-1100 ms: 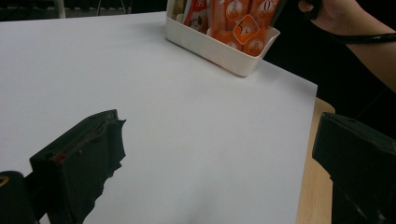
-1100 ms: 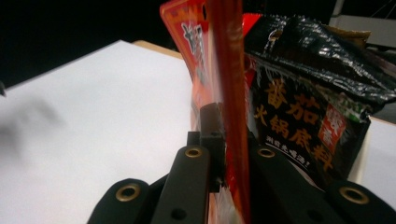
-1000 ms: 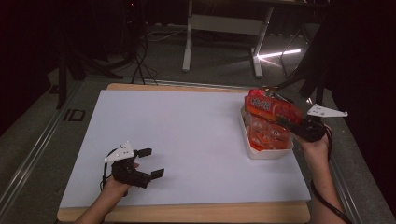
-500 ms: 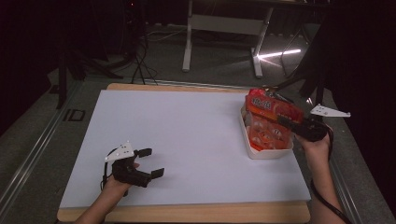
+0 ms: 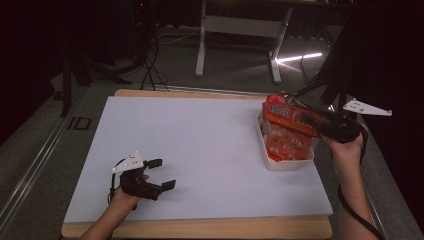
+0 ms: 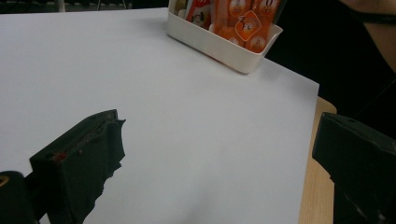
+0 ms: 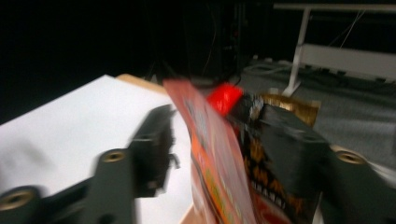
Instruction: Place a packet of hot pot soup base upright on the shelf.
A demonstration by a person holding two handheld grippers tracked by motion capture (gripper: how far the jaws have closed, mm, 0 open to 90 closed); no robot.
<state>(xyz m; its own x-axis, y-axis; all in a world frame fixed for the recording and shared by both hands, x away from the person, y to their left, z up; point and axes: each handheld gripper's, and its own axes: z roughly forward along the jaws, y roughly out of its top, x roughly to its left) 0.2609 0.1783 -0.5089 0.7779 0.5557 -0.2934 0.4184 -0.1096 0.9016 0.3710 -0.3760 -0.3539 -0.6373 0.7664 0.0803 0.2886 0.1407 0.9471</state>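
Opening its jaws — right gripper [image 5: 300, 117] around an orange snack packet [image 5: 287, 116] above the white bin [image 5: 285, 162], left gripper [image 5: 162, 174] spread, empty.

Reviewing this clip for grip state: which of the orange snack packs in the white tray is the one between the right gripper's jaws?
The topmost orange pack, sticking up above the white tray. The right gripper straddles it, jaws just opening; the other packs sit lower inside.

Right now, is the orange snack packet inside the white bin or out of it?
Partly in: the orange snack packet leans out over the white bin rim, between the right gripper jaws, which have just been opening.
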